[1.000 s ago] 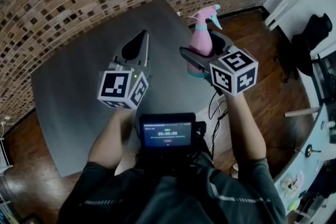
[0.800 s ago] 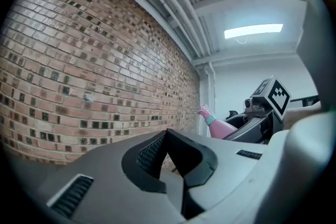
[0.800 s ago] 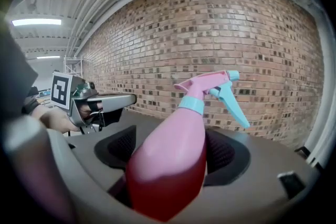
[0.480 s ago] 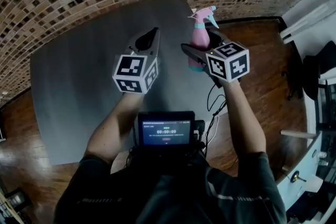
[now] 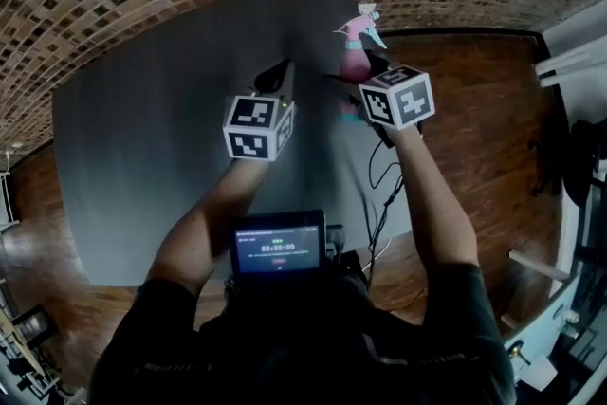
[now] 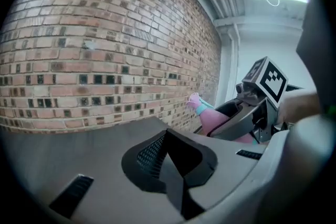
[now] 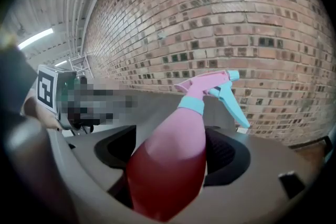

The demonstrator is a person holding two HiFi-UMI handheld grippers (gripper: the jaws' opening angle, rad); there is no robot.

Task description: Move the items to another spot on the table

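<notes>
Toward the upper right of the head view, the right hand-held gripper point(image 5: 353, 88) is pinching the pink spray bottle point(image 5: 356, 57) by its body and is carrying it down and away from the person, toward the far right corner of the grey surface point(image 5: 152, 138) (a second ago it was riding higher, nearer the camera). The left hand-held gripper point(image 5: 279, 76) is sinking alongside, jaws pressed together on nothing. A set-down is probably coming; contact with the surface is not showing yet.
</notes>
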